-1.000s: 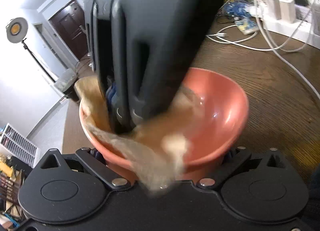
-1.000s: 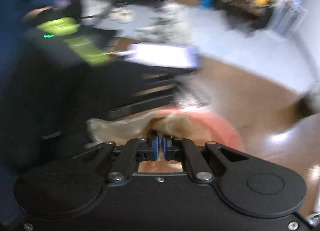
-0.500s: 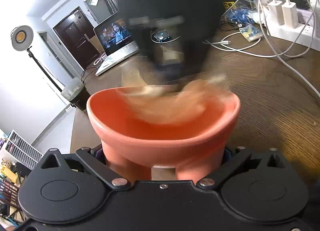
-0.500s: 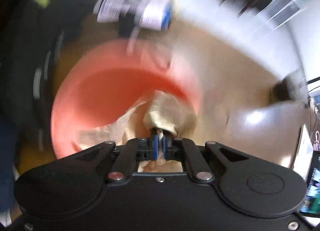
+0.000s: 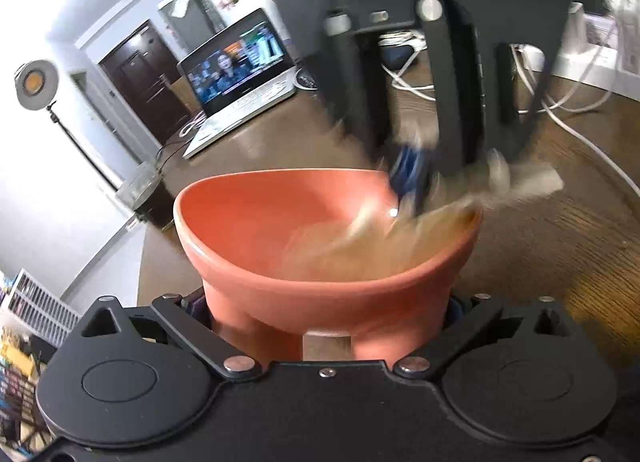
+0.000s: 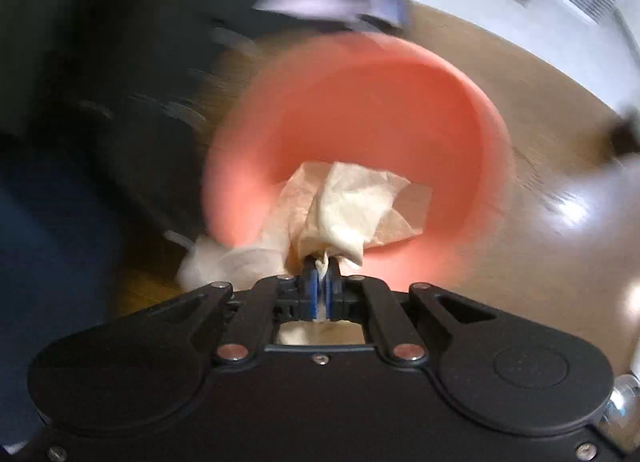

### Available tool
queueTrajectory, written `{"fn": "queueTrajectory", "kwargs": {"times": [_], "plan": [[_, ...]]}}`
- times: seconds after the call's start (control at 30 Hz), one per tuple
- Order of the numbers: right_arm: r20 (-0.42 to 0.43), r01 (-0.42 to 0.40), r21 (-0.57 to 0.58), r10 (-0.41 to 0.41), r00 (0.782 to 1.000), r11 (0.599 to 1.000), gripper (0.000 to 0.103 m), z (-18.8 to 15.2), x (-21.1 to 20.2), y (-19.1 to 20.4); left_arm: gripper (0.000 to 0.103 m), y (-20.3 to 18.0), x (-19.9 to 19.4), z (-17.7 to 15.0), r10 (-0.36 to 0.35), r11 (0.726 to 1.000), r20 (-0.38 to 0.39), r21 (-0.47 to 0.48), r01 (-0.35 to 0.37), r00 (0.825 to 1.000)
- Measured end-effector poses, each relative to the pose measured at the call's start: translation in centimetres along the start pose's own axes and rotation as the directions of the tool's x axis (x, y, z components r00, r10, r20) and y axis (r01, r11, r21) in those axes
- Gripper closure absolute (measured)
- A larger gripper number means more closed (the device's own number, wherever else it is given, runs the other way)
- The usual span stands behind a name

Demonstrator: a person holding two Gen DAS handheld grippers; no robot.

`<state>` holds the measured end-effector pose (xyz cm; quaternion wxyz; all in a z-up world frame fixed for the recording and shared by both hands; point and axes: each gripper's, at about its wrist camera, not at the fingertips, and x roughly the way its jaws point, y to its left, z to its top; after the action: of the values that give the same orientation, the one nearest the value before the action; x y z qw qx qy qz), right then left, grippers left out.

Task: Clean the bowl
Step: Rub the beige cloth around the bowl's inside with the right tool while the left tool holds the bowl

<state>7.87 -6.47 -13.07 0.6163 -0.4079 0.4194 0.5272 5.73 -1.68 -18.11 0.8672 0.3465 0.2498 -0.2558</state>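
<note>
A salmon-pink bowl [image 5: 256, 221] is clamped at its base between the jaws of my left gripper [image 5: 326, 314], tilted a little toward the camera. My right gripper [image 5: 412, 173] reaches down from above into the bowl's right side, blurred by motion. It is shut on a crumpled beige paper towel [image 5: 400, 238] that lies against the inner wall and spills over the right rim. In the right wrist view the blue pads of my right gripper [image 6: 322, 278] pinch the paper towel [image 6: 352, 209], which spreads inside the bowl [image 6: 380, 101] and hangs over its near-left rim.
The bowl is above a dark wooden table [image 5: 580, 246]. An open laptop [image 5: 236, 73] stands at the back left, white cables [image 5: 568, 109] and chargers at the back right. A dark glass [image 5: 148, 197] stands near the table's left edge. A blue sleeve [image 6: 48, 221] shows at left.
My right gripper has swept the paper towel from the bowl's left side, across its back, to the right side. The bowl has stayed in my left gripper.
</note>
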Motion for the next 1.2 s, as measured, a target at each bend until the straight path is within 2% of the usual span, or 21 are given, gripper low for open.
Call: {"fn": "queueTrajectory", "kwargs": {"times": [0.1,0.17,0.2,0.23,0.3,0.33,0.4,0.5,0.6,0.63,0.7,0.77,0.8,0.87,0.93,0.97,1.0,1.07,1.17,1.2], "plan": [[0.139,0.106,0.084,-0.117,0.983,0.991,0.098,2.0,-0.4,-0.7,0.004,-0.1,0.1,0.0,0.014,1.0,-0.009,-0.01,-0.014,1.0],[0.081,0.195,0.102,-0.204,0.976,0.975,0.099,0.9,-0.1,-2.0,0.005,0.0,0.1,-0.1,0.016,1.0,-0.013,-0.021,-0.017,1.0],[0.023,0.205,0.07,-0.207,0.978,0.976,0.099,-0.2,0.1,-2.0,0.005,0.0,0.1,-0.1,0.015,1.0,-0.011,-0.021,-0.015,1.0],[-0.029,0.174,0.045,-0.172,0.985,0.984,0.1,-1.0,0.2,-1.8,0.005,0.0,0.1,-0.1,0.013,1.0,-0.009,-0.021,-0.013,1.0],[-0.071,0.072,0.028,-0.07,0.995,0.997,0.097,-1.7,0.1,-0.1,0.005,-0.2,0.0,0.4,0.003,1.0,-0.002,-0.005,-0.003,1.0],[-0.056,0.033,0.011,-0.032,0.998,0.999,0.097,-1.4,0.1,1.3,0.005,-0.4,-0.1,0.5,-0.004,1.0,0.003,0.009,0.004,1.0],[0.041,-0.011,0.002,0.011,0.999,1.0,0.097,-0.1,-0.4,2.6,0.004,-0.4,-0.2,0.5,-0.005,1.0,0.0,0.006,0.005,1.0],[0.13,0.093,0.098,-0.105,0.986,0.991,0.098,1.9,-0.6,0.4,0.004,-0.5,-0.2,0.3,0.005,1.0,-0.008,-0.005,-0.005,1.0],[0.04,0.165,0.096,-0.17,0.985,0.982,0.099,0.0,-0.1,-0.9,0.005,-0.2,-0.2,0.1,0.013,1.0,-0.017,-0.024,-0.013,1.0],[-0.029,0.146,0.077,-0.144,0.989,0.986,0.1,-1.8,0.0,-0.6,0.005,-0.3,-0.2,0.2,0.008,1.0,-0.013,-0.018,-0.009,1.0],[-0.052,0.057,0.046,-0.054,0.997,0.997,0.097,-2.0,-0.5,2.1,0.005,-0.6,-0.2,0.4,-0.002,1.0,-0.005,0.0,0.002,1.0],[0.026,-0.019,0.003,0.018,0.999,1.0,0.097,-0.5,-1.2,4.4,0.004,-0.6,0.0,0.6,-0.009,1.0,-0.006,0.006,0.009,1.0],[0.079,-0.015,0.015,0.014,0.997,1.0,0.097,0.5,-1.5,4.5,0.004,-0.6,0.1,0.7,-0.009,1.0,-0.01,0.0,0.009,1.0],[0.134,0.037,0.071,-0.047,0.99,0.997,0.097,1.8,-1.7,3.3,0.004,-0.7,0.0,0.7,0.001,1.0,-0.015,-0.009,-0.002,1.0],[0.11,0.148,0.129,-0.162,0.981,0.981,0.099,1.6,-1.3,0.9,0.004,-0.7,0.1,0.5,0.007,1.0,-0.02,-0.018,-0.008,1.0],[0.065,0.172,0.11,-0.18,0.981,0.979,0.099,0.7,-1.0,0.6,0.004,-0.7,0.1,0.4,0.008,1.0,-0.019,-0.02,-0.008,1.0],[0.021,0.164,0.091,-0.167,0.986,0.982,0.099,-0.7,-0.8,0.7,0.004,-0.7,0.0,0.4,0.008,1.0,-0.018,-0.022,-0.008,1.0],[-0.039,0.071,0.052,-0.069,0.997,0.996,0.098,-2.0,-1.0,2.1,0.005,-0.7,0.0,0.4,0.001,1.0,-0.015,-0.02,-0.001,1.0],[0.061,-0.041,0.007,0.04,0.997,0.999,0.098,-0.7,-1.9,4.7,0.004,-0.9,0.0,0.4,-0.013,1.0,-0.013,-0.013,0.013,1.0],[0.104,-0.031,0.012,0.03,0.994,0.999,0.098,0.2,-2.2,4.8,0.004,-0.8,0.0,0.4,-0.009,1.0,-0.014,-0.016,0.009,1.0]]}}
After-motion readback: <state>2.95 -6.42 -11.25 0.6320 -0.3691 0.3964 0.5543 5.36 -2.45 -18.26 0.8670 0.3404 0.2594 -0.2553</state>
